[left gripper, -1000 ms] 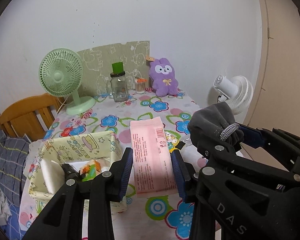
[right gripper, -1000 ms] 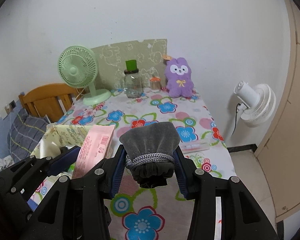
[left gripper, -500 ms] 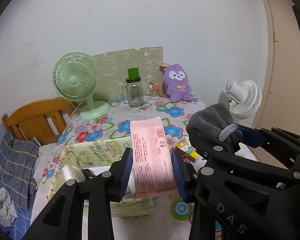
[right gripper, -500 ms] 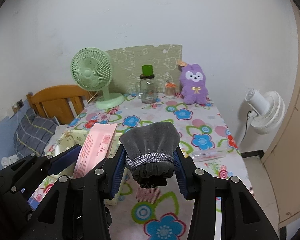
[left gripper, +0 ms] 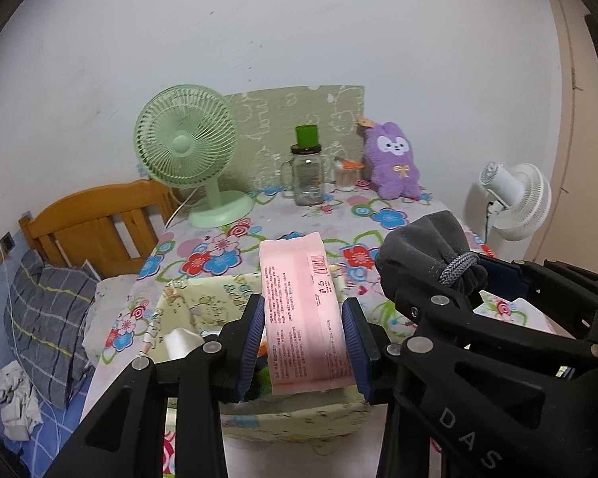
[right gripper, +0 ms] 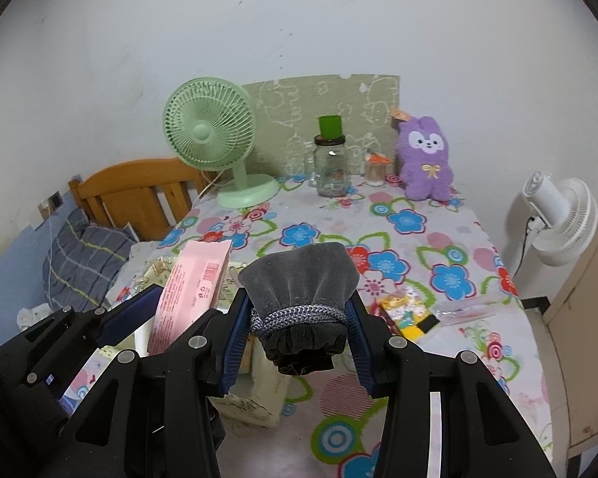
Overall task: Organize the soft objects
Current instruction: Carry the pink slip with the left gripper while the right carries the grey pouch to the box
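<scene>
Left gripper [left gripper: 303, 343] clamps pink pack [left gripper: 305, 314], long axis forward, directly over fabric bin [left gripper: 299, 414]; right gripper [right gripper: 298, 344] grips grey pouch [right gripper: 299, 306] beside it.

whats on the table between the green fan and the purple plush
A glass jar with a green cup on its lid and a smaller orange-topped jar, seen best in the right wrist view.
</scene>
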Demonstrator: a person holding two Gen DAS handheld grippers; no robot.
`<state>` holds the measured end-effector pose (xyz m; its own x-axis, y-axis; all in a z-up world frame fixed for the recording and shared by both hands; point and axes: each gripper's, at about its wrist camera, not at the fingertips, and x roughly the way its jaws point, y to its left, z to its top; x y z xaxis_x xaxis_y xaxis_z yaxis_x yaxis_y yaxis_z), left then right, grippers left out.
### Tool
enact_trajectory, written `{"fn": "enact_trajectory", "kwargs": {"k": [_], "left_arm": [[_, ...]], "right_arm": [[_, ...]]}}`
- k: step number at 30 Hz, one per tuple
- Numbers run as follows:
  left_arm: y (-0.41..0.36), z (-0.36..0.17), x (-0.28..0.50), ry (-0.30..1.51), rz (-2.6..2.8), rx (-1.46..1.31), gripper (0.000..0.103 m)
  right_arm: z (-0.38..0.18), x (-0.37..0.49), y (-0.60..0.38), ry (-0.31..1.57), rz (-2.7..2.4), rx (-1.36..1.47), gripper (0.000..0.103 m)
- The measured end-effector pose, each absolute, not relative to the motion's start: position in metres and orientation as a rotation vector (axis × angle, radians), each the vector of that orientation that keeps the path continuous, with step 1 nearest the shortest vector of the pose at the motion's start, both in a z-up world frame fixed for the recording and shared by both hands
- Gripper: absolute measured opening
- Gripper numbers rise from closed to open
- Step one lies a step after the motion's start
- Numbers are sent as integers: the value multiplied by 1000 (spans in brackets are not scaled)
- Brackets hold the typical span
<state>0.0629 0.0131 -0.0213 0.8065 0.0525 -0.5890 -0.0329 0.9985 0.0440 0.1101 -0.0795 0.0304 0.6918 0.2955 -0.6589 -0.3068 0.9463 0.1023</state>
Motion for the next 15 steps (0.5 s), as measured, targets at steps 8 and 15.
{"fn": "enact_trajectory", "kwargs": {"k": [8,15], "left_arm": [[36,-36,77,667,95,18,41],[50,-49,88,698,131,1,41]], "right_arm": [[16,126,-57,768,376,-29,49],[2,140,-40,805,423,-36,49]]}}
